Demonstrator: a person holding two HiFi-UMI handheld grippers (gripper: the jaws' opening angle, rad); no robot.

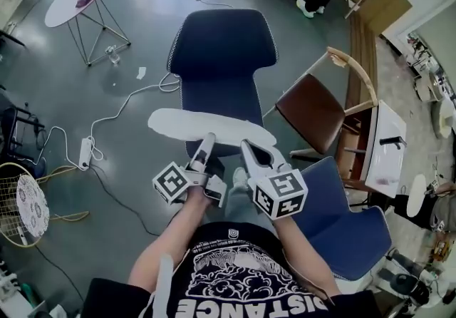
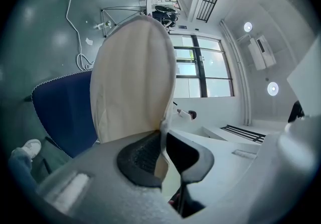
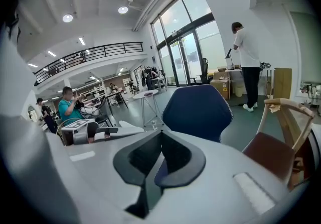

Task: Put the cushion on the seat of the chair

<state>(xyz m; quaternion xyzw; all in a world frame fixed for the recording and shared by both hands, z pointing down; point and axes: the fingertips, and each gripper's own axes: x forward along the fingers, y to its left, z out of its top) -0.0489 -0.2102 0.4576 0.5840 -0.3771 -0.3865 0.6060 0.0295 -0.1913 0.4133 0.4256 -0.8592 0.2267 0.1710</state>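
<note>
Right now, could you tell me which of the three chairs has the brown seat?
The wooden-armed chair on the right; the high-backed chair ahead and the near chair are both blue.
</note>
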